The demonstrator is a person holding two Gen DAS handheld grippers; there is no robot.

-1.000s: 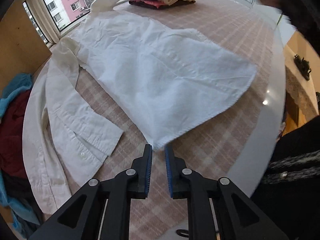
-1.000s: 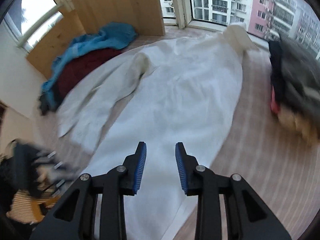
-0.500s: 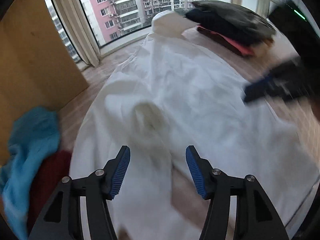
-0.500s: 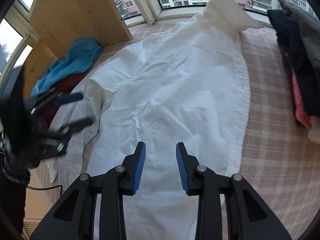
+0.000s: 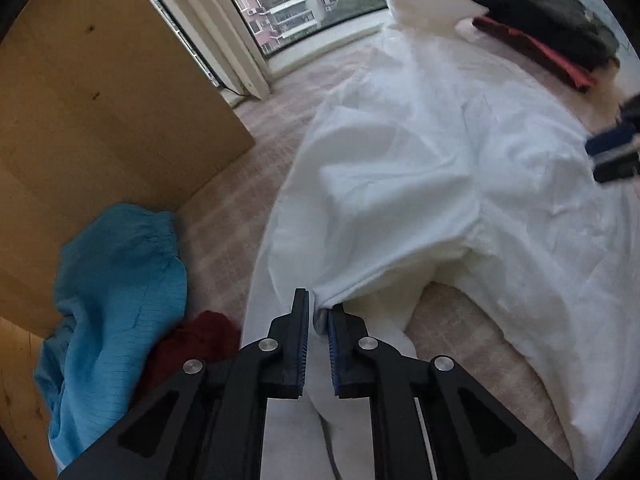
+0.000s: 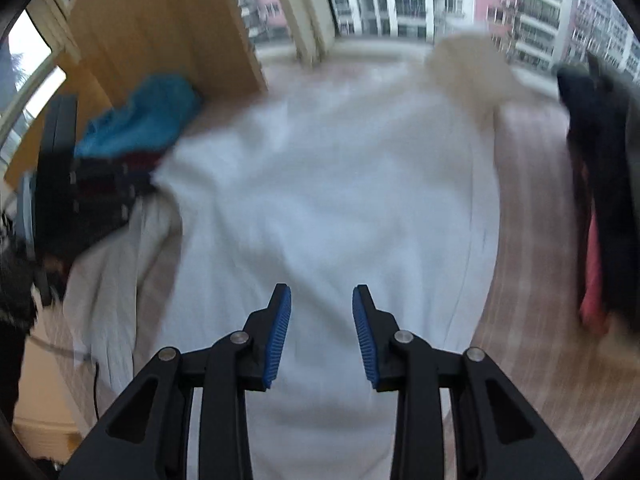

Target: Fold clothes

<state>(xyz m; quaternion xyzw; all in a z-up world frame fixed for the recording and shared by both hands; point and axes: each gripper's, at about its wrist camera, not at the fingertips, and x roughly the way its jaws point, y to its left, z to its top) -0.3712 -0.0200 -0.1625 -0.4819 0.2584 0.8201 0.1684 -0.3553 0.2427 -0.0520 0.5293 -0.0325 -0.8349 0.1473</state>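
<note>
A white long-sleeved shirt [image 5: 432,152] lies spread on the checked tablecloth; it also shows in the right wrist view [image 6: 340,184]. My left gripper [image 5: 318,312] is shut on a fold of the shirt near its shoulder and sleeve, lifting the cloth a little. My right gripper [image 6: 322,304] is open and empty, hovering over the shirt's body. Its blue-padded tips also show at the right edge of the left wrist view [image 5: 614,152].
A blue garment [image 5: 116,280] and a dark red one [image 5: 192,344] are piled at the left by a wooden panel [image 5: 100,100]. A stack of dark and red folded clothes [image 5: 536,12] sits at the far right. Windows lie beyond the table.
My left gripper was open above the shirt's shoulder and has closed on a fold of it. My right gripper has opened wider and moved over the shirt.
</note>
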